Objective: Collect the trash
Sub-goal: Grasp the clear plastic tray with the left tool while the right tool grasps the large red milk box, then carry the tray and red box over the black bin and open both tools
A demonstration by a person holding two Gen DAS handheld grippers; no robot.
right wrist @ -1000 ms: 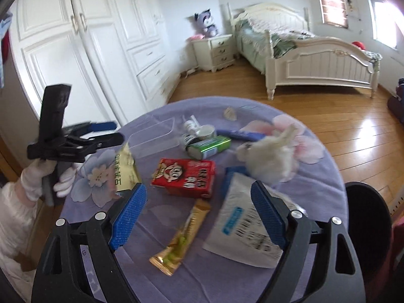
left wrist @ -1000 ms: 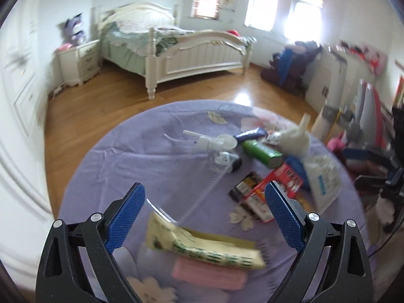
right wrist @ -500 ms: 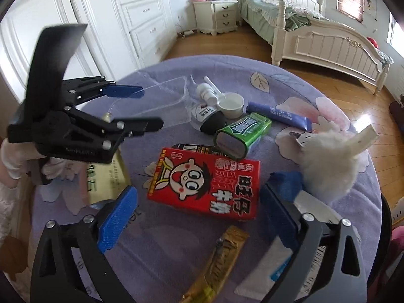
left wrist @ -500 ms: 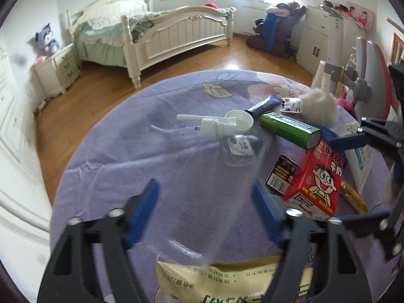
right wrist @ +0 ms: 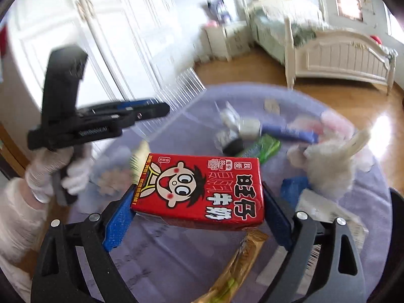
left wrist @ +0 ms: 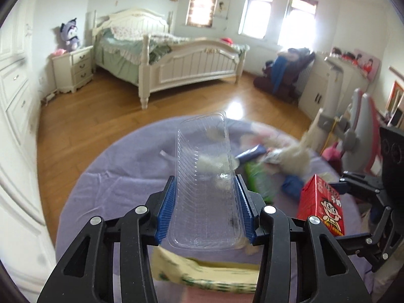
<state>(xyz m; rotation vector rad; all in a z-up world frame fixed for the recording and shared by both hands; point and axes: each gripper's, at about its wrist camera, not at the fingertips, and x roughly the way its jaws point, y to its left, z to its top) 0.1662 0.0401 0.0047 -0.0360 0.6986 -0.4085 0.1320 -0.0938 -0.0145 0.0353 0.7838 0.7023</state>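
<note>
Between the left gripper's (left wrist: 205, 213) blue pads sat a clear plastic tray (left wrist: 204, 181), clamped, raised over the purple table (left wrist: 121, 176). Right gripper (right wrist: 197, 217) squeezed a red milk carton (right wrist: 202, 189); gold wrapper (right wrist: 237, 270) lay just below it.

A round counter (right wrist: 176, 257) covered by a lilac, flower-printed cloth is seen standing on a wooden floor (left wrist: 83, 123). Directly on the cloth are laid a gold snack wrapper (right wrist: 237, 267), a white printed pouch (right wrist: 325, 217), a blue packet (right wrist: 290, 189), a fluffy white toy (right wrist: 328, 166), a dark blue tube (right wrist: 287, 131), a green box (right wrist: 267, 147), a white pump bottle (right wrist: 237, 128) and a yellow-green printed packet (left wrist: 207, 272).
</note>
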